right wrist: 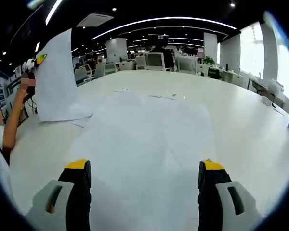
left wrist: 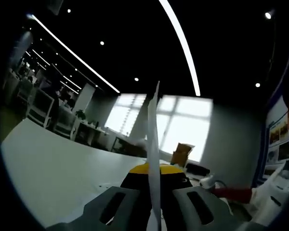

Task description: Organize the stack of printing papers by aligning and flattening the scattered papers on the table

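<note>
My left gripper (left wrist: 154, 174) is shut on a white sheet (left wrist: 153, 144), which I see edge-on rising straight up between the yellow-tipped jaws. In the right gripper view the same sheet (right wrist: 58, 77) hangs upright at the far left, with the left gripper (right wrist: 37, 61) at its top corner and its lower edge meeting the white table (right wrist: 241, 120). Loosely overlapping white papers (right wrist: 144, 130) lie spread flat on the table. My right gripper (right wrist: 144, 168) stands open just above their near part, with nothing between its jaws.
A person's forearm (right wrist: 12, 125) is at the left table edge. Two small slips (right wrist: 164, 95) lie beyond the spread. A brown bag (left wrist: 183, 154) and red-and-white gear (left wrist: 226, 192) sit far off. Office chairs (right wrist: 154, 60) stand behind the table.
</note>
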Available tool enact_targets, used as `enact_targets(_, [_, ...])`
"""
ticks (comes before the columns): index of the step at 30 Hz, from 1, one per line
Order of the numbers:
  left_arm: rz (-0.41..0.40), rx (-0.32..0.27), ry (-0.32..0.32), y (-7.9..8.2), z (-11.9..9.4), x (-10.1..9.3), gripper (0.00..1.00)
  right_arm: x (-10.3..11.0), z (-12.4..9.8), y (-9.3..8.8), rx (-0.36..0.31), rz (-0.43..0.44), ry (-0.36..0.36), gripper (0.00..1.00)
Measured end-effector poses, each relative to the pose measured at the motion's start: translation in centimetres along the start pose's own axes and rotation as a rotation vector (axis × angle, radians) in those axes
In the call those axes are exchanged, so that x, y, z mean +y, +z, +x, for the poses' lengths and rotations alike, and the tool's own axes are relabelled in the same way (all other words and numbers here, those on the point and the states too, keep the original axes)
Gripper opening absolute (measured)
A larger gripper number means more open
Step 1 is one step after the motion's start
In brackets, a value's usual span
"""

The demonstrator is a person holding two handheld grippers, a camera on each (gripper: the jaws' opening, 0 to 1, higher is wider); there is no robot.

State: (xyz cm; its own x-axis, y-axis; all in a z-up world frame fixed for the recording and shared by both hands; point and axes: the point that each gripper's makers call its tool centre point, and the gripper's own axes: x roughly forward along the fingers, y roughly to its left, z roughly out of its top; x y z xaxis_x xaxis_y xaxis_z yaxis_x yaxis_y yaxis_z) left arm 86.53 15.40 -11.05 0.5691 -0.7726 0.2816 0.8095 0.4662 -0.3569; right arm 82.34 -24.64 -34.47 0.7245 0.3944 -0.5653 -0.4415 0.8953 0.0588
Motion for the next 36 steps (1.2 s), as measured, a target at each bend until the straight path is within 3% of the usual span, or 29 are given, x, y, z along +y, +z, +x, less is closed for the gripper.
enact_targets(17, [0.007,-0.002,-0.004,0.1,0.0,0.0,0.06,0.2,0.8,-1.2,0.031,0.014,0.010,0.87])
enact_targets(22, [0.004,-0.004,-0.005,0.1,0.0,-0.1,0.06,0.3,0.9,-1.8,0.063,-0.067,-0.018,0.87])
enact_targets(36, [0.005,-0.009,-0.021,0.3,-0.1,-0.6,0.06,0.4,0.9,-1.7,0.026,-0.048,-0.026,0.86])
